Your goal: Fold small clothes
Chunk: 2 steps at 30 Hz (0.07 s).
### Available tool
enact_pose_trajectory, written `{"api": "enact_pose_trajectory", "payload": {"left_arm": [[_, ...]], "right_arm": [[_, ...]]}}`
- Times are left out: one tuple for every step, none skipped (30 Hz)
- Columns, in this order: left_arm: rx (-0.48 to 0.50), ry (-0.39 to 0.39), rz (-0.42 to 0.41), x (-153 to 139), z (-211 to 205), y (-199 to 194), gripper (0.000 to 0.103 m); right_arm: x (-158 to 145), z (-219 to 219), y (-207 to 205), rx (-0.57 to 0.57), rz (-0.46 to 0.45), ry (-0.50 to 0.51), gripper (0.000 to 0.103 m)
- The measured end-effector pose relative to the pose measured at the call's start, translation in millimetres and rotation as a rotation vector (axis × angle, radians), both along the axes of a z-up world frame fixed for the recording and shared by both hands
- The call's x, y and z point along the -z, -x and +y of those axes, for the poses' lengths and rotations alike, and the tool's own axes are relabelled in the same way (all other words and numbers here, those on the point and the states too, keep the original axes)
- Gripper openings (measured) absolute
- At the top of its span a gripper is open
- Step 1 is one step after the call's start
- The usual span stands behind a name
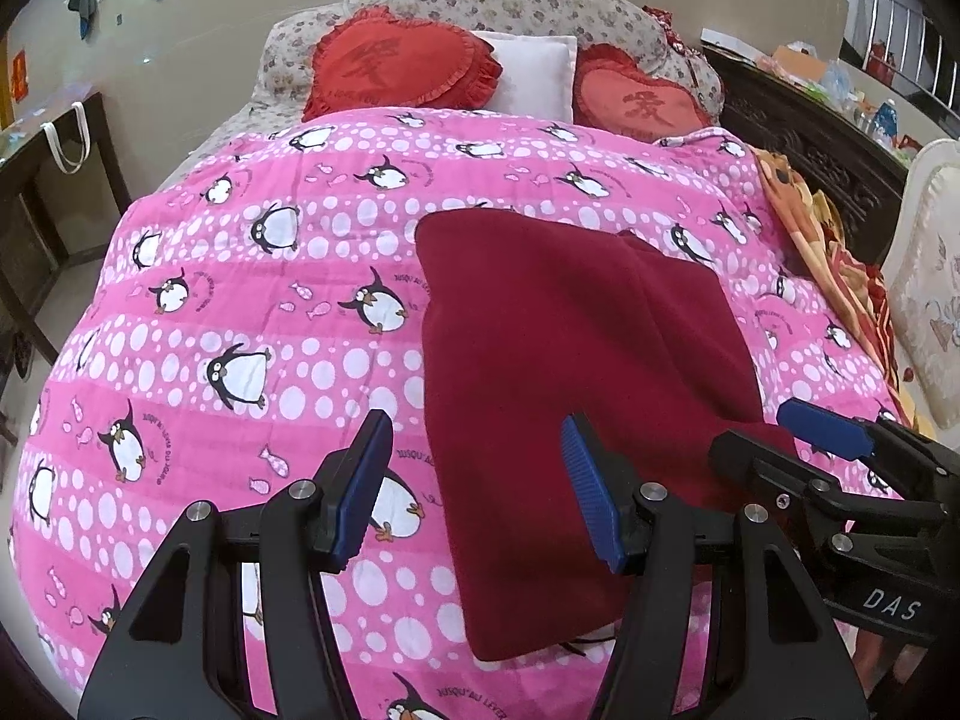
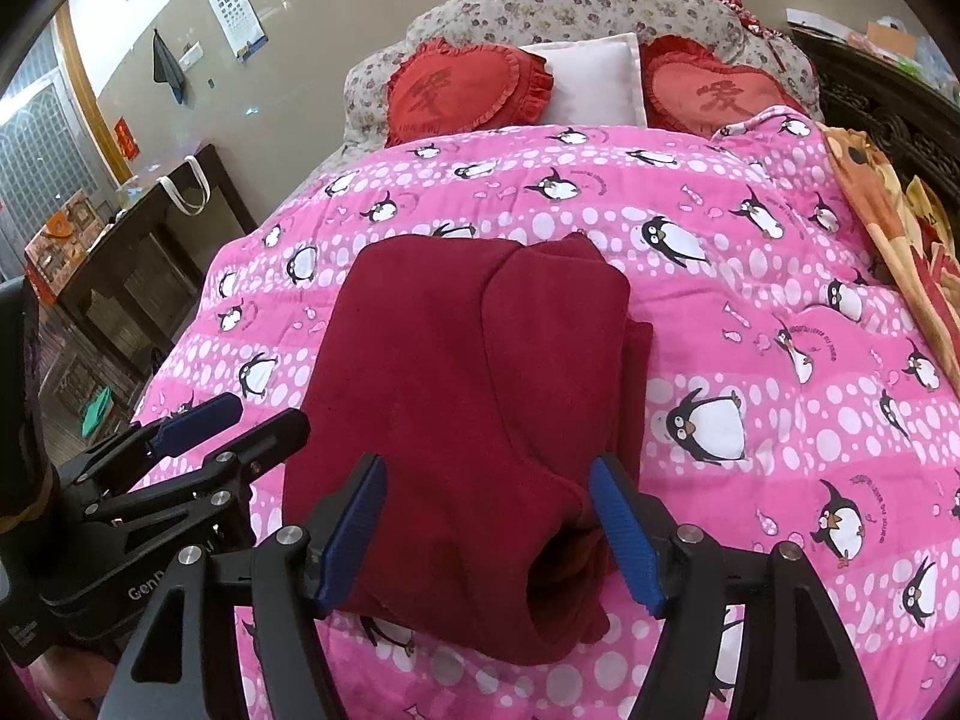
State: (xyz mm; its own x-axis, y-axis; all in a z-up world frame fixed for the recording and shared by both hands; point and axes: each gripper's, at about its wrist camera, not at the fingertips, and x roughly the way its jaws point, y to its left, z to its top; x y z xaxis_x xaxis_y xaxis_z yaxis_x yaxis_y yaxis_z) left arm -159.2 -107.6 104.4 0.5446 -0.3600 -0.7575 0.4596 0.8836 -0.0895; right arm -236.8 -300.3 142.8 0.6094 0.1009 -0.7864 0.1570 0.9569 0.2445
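1. Fleece first: a dark red garment [image 1: 570, 372] lies on the pink penguin quilt [image 1: 240, 312] covering the bed, near the foot end, with both tools poised over its nearer edge.

2. Part of the folding looks done to me. One panel is laid over the body of the piece, its edge running lengthwise down the middle, clearest in the right wrist view [image 2: 474, 396]. The far corners sit fairly square.

3. The near end is less tidy. On the right side a loose, rounded opening, perhaps a cuff or a leg hole, bulges up between the right gripper's blue pads [image 2: 624, 534].

4. The left gripper [image 1: 477, 480] stands released, jaws parted. One pad is over bare quilt, the other over the garment's left edge; nothing is pinched.

5. The right gripper [image 2: 489, 528] is likewise released, its jaws straddling the bunched near end without pressing on it.

6. What seems left: flatten that bulge, then bring the near end up toward the far end to halve the length. I would call it roughly midway.

7. Beyond, heart-shaped red cushions [image 1: 402, 63] and a white pillow [image 1: 534, 69] rest against the floral headboard, well apart from the work.
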Motion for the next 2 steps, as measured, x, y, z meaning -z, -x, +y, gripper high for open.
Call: {"api": "enact_pose_trajectory", "payload": {"left_arm": [[-0.005,0.007,0.007,0.9,3.0,-2.7,0.059],[-0.010,0.014,0.014,1.9,6.3,-5.6,0.059]], "right_arm": [[0.7,-0.8,-0.3,-0.001,0.001,-0.003,0.068],[1.7,-2.4,-0.9,-0.002,0.005,-0.007,0.068]]}}
